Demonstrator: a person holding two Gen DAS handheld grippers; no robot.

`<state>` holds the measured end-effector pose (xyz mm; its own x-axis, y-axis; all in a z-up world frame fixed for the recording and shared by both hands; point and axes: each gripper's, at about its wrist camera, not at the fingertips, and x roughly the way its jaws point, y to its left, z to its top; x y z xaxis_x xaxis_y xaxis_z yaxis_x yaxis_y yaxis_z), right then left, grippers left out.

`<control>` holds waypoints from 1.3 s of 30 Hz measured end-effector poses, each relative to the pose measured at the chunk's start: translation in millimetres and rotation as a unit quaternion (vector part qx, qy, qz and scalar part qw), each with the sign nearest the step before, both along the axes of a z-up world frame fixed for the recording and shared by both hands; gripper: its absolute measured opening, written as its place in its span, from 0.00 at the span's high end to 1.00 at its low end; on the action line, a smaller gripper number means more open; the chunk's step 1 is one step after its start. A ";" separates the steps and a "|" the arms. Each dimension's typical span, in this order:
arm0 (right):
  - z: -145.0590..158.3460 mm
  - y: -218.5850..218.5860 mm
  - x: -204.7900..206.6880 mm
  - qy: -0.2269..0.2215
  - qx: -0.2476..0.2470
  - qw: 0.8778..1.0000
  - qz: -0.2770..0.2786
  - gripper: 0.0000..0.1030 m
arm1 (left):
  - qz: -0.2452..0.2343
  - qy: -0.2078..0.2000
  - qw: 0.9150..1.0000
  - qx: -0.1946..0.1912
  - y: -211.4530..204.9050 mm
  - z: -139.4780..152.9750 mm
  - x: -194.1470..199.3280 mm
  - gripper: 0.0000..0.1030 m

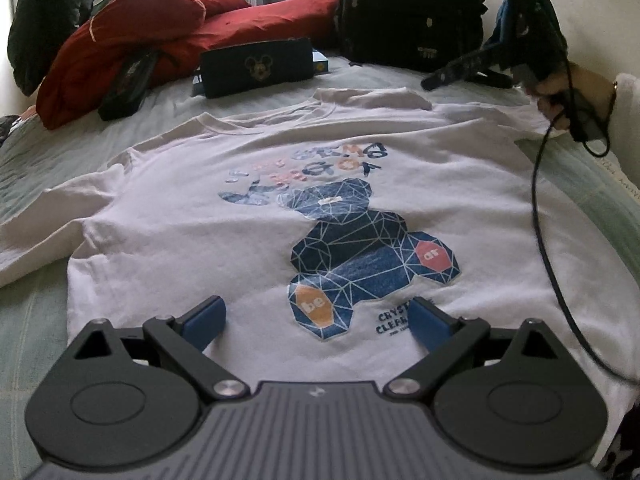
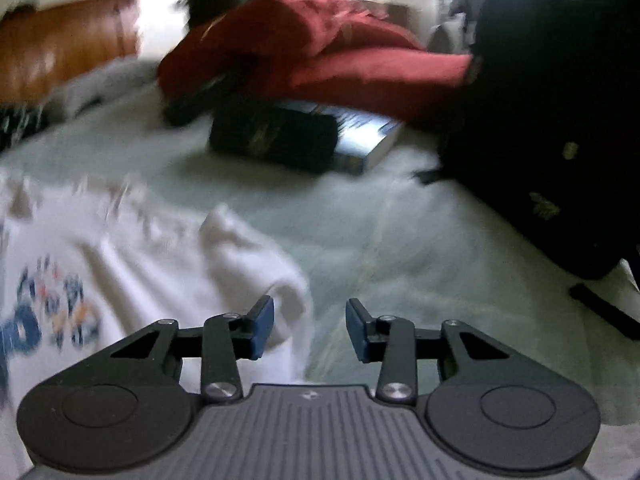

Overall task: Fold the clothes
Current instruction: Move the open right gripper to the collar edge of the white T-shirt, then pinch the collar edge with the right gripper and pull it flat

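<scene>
T-shirt: white, spread flat on bed, print up.
Left gripper: jaws wide apart above hem.
Right gripper: hand-held over far-right sleeve.

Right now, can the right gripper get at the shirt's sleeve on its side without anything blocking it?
Probably yes. The right gripper is open, and the white T-shirt's sleeve lies just ahead of its left finger on the bare bedsheet. The black backpack sits well off to the right. The view is motion-blurred, so alignment is uncertain.

White T-shirt, navy geometric bear print with orange and pink patches. Beyond its collar: navy pouch with gold mouse-head emblem, red bedding, black backpack. Pale green checked bedsheet beneath.
</scene>
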<state>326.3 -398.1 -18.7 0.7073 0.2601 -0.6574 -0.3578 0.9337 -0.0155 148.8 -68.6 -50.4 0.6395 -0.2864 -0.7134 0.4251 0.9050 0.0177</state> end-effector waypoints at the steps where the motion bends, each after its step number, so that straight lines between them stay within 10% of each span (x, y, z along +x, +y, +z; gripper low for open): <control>1: -2.0 1.2 0.7 0.004 -0.002 1.000 0.000 0.56 | 0.000 0.000 1.000 -0.001 0.3 -0.3 0.0 0.05; 19: -8.2 16.7 9.4 0.038 -0.006 0.999 -0.017 0.96 | -0.002 -0.003 1.000 -0.003 2.1 -1.2 -0.9 0.04; 31: -2.7 10.9 47.9 0.031 -0.022 0.997 -0.069 0.94 | 0.005 -0.018 1.000 -0.001 13.1 7.9 -1.7 0.04; 39: 47.3 53.4 48.4 -0.006 -0.010 1.000 0.013 0.65 | 0.048 -0.024 0.998 -0.021 35.9 17.2 6.2 0.04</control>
